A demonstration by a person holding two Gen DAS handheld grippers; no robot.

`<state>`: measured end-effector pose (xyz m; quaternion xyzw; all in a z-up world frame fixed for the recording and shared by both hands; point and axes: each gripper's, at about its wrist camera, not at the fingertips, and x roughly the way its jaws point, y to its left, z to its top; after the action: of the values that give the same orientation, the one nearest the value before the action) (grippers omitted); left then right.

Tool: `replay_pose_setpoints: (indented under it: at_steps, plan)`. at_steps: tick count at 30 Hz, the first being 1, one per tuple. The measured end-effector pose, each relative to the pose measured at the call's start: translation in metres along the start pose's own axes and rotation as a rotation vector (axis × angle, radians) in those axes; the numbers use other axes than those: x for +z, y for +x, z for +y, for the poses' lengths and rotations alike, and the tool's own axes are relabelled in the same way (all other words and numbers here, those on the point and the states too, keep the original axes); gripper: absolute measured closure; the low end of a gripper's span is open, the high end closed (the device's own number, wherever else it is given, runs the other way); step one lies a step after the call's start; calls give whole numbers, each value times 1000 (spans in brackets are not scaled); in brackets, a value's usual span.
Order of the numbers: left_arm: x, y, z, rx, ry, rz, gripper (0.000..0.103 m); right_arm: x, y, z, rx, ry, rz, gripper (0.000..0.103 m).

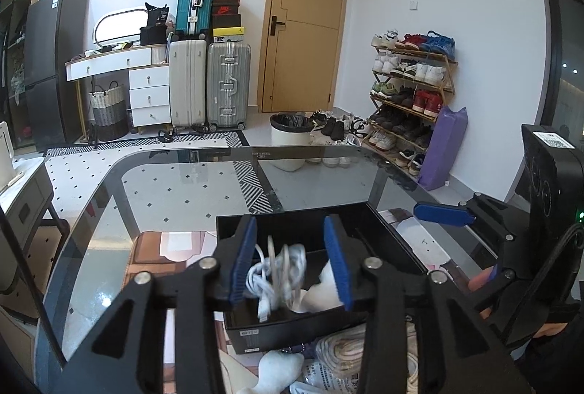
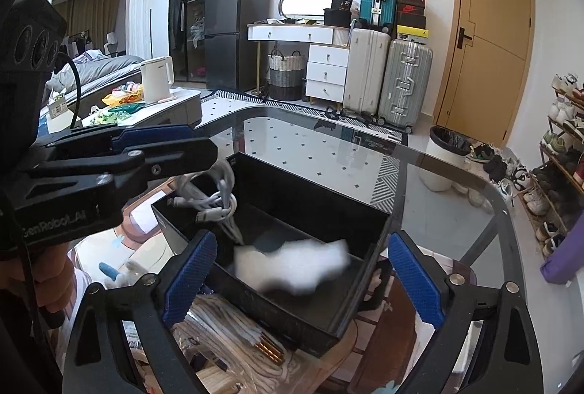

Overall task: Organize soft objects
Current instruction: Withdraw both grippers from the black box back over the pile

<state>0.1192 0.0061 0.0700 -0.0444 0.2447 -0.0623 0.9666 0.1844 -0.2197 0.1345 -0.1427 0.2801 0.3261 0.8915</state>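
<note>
Here we see the left gripper hanging over the black box, its blue pads parted, with a bundle of white charging cables loose between them and, as far as we can tell, not pinched. Our right gripper is spread wide around the box's near corner, clasping nothing. Beyond its fingertips, a blurred white soft item sits inside the box. A coil of cream rope lies just below its left pad.

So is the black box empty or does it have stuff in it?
Not empty: the black box holds a white cloth, and white cables hang over it.
</note>
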Motion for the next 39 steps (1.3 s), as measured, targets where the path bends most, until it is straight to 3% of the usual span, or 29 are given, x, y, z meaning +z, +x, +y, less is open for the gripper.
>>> replay_pose_setpoints:
  at_steps: [1,6,9,10,11,13,27,39]
  plan:
    - [0,-1,-1,6,5,2,54,-1,-2,-1,-4,3,-1,6]
    - [-1,-7,0,18,3,16,51,-7,-14,-3,-19,9,-9,6]
    - [-4,-13,3,28,0,17,43,-11,-23,-4,-29,9,-10,5]
    - [-5,-16,4,32,-1,15,31,-12,-25,-4,-32,10,-12,5]
    - [-7,-19,6,38,-1,9,11,-14,-28,-4,-34,14,-14,4]
    - [-12,-29,6,60,0,-26,0,-19,-34,-7,-36,27,-19,2]
    - [-40,-51,7,123,48,-3,0,-48,-63,-18,-28,136,-14,1]
    - [-62,-55,4,127,55,26,0,-71,-67,-13,-55,98,39,1]
